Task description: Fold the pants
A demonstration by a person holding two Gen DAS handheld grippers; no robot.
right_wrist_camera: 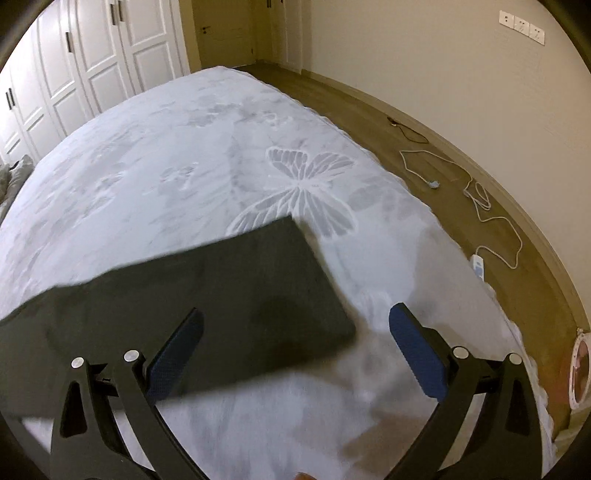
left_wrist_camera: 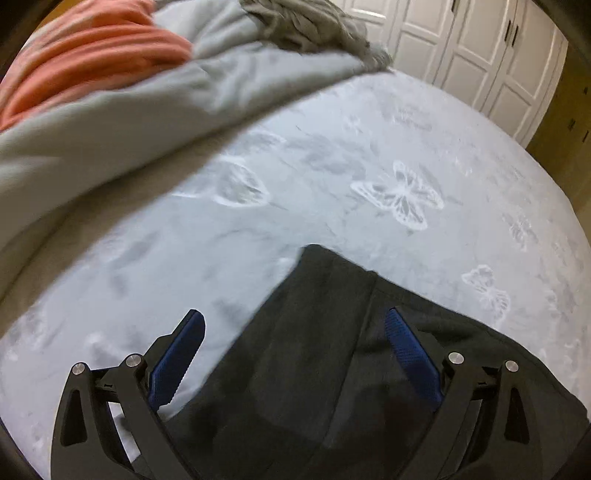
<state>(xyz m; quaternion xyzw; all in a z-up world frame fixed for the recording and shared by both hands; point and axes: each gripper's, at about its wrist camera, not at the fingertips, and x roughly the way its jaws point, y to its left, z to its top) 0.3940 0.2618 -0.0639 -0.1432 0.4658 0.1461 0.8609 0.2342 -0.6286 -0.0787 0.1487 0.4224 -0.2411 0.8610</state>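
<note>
Dark grey pants (left_wrist_camera: 332, 369) lie flat on a pale bedspread with butterfly patterns (left_wrist_camera: 369, 166). My left gripper (left_wrist_camera: 295, 325) is open above the pants' left end, its fingers astride the cloth edge. In the right wrist view the pants (right_wrist_camera: 207, 295) end in a squared edge. My right gripper (right_wrist_camera: 295, 321) is open just above that right end, with its left finger (right_wrist_camera: 177, 354) over the cloth and its right finger (right_wrist_camera: 417, 350) over bare bedspread (right_wrist_camera: 166, 147). Neither gripper holds anything.
A grey blanket (left_wrist_camera: 110, 122), an orange striped cloth (left_wrist_camera: 92, 51) and a grey knit (left_wrist_camera: 314, 26) are piled at the bed's far left. White wardrobe doors (right_wrist_camera: 74, 55) stand behind. White cables (right_wrist_camera: 476, 192) lie on the wooden floor to the right.
</note>
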